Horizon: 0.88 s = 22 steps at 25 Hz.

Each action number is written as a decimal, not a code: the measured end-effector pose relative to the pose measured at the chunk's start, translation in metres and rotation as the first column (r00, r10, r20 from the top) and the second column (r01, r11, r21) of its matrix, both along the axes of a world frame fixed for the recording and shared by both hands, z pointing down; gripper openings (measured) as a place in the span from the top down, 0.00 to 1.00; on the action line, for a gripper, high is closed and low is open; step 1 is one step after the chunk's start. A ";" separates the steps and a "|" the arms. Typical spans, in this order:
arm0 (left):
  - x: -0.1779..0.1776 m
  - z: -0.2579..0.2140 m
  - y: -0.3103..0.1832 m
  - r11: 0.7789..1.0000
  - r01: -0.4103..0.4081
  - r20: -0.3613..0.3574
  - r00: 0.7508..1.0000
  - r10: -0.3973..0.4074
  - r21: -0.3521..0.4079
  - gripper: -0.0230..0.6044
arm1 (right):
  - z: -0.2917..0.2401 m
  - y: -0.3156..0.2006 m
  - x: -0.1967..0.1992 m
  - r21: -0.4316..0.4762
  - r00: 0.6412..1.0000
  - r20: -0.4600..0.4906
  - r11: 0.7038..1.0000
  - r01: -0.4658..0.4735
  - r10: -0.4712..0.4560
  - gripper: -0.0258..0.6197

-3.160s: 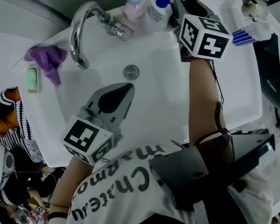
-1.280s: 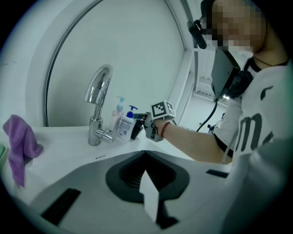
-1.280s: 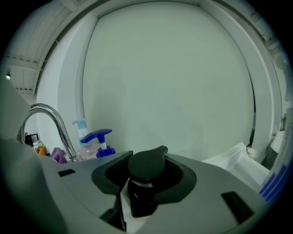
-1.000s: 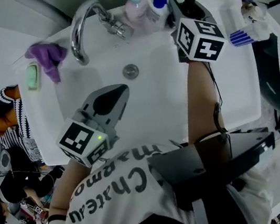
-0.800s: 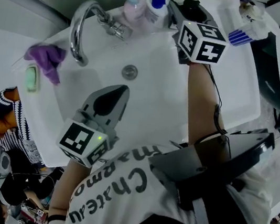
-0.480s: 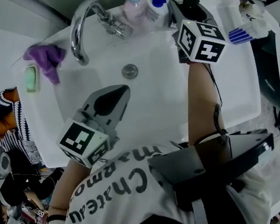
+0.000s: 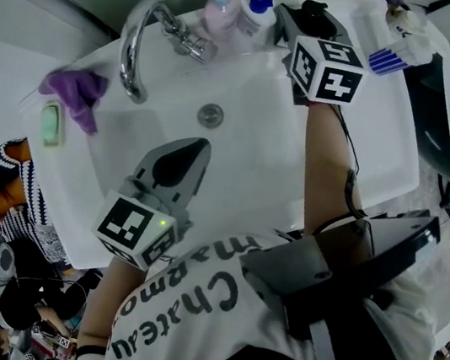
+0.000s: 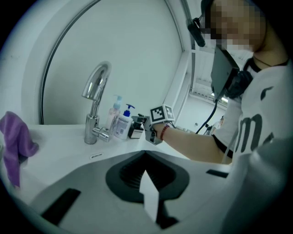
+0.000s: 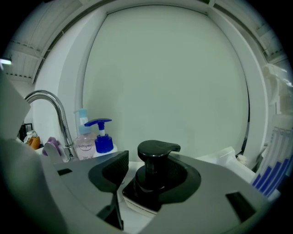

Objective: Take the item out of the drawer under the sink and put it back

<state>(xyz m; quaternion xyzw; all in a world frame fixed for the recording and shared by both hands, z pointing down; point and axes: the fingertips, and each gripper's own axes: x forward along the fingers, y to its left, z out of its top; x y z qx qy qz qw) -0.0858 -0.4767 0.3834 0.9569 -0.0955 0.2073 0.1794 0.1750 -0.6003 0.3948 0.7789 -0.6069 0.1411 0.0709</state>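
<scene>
- Black pump-top dispenser with a white base [image 9: 155,176]: it stands upright at the back of the white ceramic sink [image 7: 359,146], on the ledge and out of the drawer. The drawer is in no view.
- Right hand-held gripper [image 7: 301,21]: its jaws have just been opening and now stand wide. The dispenser is between them, but the pads do not appear to press on it.
- Left hand-held gripper [image 7: 199,143]: jaws together with nothing held, hovering over the near side of the basin, well apart from the dispenser.
- Step in hand, as judged: the dispenser has been set down and let go, and the return to the drawer is not yet done.
- To do it well: re-grip low on the body, under the pump collar and not on the overhanging spout. Keep the dispenser upright and lift it straight before swinging it clear.
- Nearby: a white bottle with a blue pump [image 7: 255,7] stands just beside the dispenser, with a pink pump bottle [image 7: 219,11] next to it. The curved chrome tap [image 7: 132,48] is further along.
- Obstruction risk: a sideways sweep could knock over the two neighbouring bottles.
- Also present, all well apart from the dispenser: a purple cloth [image 7: 77,95] and a green soap bar [image 7: 50,124] on the far side of the tap, and a blue-striped pack [image 7: 395,58] on the other side.
</scene>
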 end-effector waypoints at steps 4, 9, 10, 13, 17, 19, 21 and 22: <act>0.000 0.001 0.000 1.000 0.002 0.004 1.000 -0.002 -0.003 0.95 | -0.002 0.000 -0.001 0.002 1.000 -0.012 1.000 0.000 0.000 0.61; 0.001 0.001 0.002 1.000 -0.010 0.001 1.000 0.010 0.005 0.95 | -0.004 0.004 0.001 0.006 1.000 -0.015 1.000 -0.009 0.009 0.61; 0.001 0.001 0.002 1.000 -0.009 0.001 1.000 0.009 0.005 0.95 | -0.004 0.005 0.001 0.008 1.000 -0.014 1.000 -0.011 0.011 0.60; 0.003 0.001 0.003 1.000 -0.006 0.003 1.000 0.006 0.002 0.95 | -0.004 0.010 0.001 0.010 1.000 -0.010 1.000 -0.011 0.011 0.59; 0.006 0.001 0.006 1.000 -0.018 -0.006 1.000 0.018 0.007 0.95 | -0.002 0.021 0.001 0.016 1.000 0.017 1.000 -0.021 0.021 0.59; 0.007 -0.001 0.009 1.000 -0.023 -0.011 1.000 0.023 0.012 0.95 | 0.000 0.027 0.001 0.016 0.999 0.028 1.000 -0.026 0.026 0.59; 0.007 -0.003 0.014 0.999 -0.036 -0.016 0.999 0.036 0.021 0.95 | -0.001 0.032 -0.002 0.013 0.999 0.029 1.000 -0.023 0.022 0.59; 0.008 -0.004 0.016 0.999 -0.045 -0.019 0.999 0.045 0.025 0.95 | -0.002 0.036 -0.005 0.010 0.999 0.028 1.000 -0.020 0.020 0.58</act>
